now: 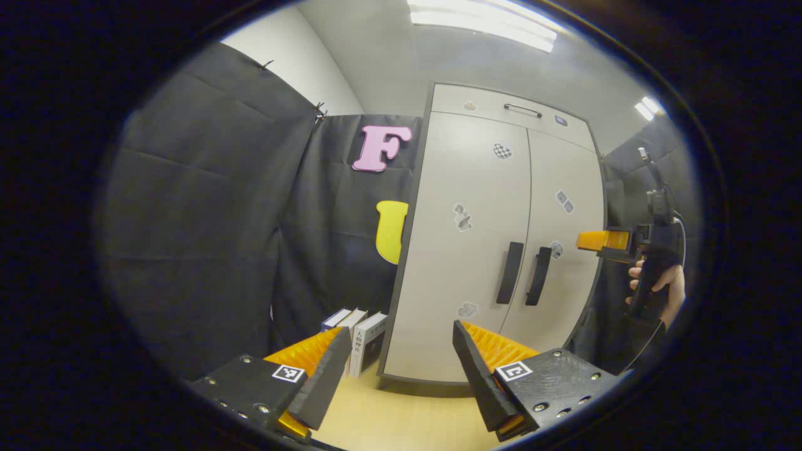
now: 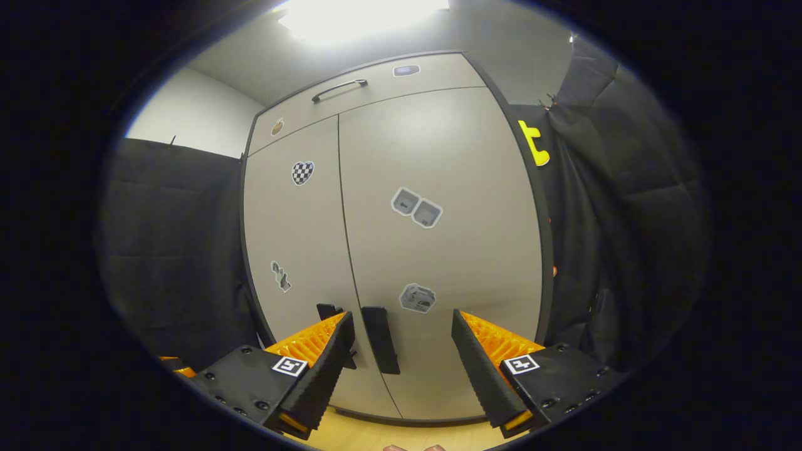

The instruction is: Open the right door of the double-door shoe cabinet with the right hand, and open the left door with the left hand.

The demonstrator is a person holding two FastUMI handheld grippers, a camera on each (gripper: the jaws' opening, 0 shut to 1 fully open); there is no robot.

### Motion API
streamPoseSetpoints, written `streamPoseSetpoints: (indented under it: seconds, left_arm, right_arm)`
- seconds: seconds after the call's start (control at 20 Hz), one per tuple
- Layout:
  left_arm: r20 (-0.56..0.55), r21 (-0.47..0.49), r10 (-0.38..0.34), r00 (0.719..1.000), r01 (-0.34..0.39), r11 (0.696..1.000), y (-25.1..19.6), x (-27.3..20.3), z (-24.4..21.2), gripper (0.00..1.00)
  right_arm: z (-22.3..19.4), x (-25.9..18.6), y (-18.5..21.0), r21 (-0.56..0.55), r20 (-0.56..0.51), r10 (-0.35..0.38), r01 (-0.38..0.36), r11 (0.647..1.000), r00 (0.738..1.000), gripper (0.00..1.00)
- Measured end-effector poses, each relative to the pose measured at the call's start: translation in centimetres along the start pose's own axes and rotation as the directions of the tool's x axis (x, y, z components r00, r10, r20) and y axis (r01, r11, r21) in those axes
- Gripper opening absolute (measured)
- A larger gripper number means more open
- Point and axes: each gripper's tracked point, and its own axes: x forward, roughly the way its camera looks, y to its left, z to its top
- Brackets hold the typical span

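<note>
The pale grey double-door shoe cabinet [image 1: 482, 250] stands against the booth wall with both doors closed. Two dark vertical handles sit side by side at the centre seam: the left handle [image 1: 510, 273] and the right handle [image 1: 538, 276]. In the left gripper view my left gripper [image 1: 401, 363] is open, well short of the cabinet and low to its left. The right gripper [image 1: 601, 241], held by a hand [image 1: 658, 285], hovers near the cabinet's right edge at handle height. In the right gripper view my right gripper [image 2: 401, 351] is open, with the right door's handle [image 2: 380, 339] showing between its fingers, apart from them.
A drawer with a thin bar handle [image 1: 522, 110] tops the cabinet. Several books [image 1: 360, 338] stand on the light wooden floor [image 1: 401, 419] left of the cabinet base. Black cloth walls close in on both sides.
</note>
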Motion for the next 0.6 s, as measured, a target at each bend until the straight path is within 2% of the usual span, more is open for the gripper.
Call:
streamPoseSetpoints:
  seconds: [0.3,0.6]
  left_arm:
    - [-0.007,0.005,-0.063,0.998,0.063,0.998,2.6,1.8,-1.2,0.94]
    - [-0.020,0.004,-0.093,0.995,0.093,0.996,5.2,2.5,-2.5,0.94]
  right_arm:
    - [-2.7,4.5,1.0,-0.029,-0.043,-0.076,0.075,0.997,0.996,0.98]
    - [-5.0,7.3,0.8,-0.062,-0.066,-0.161,0.157,0.986,0.985,0.98]
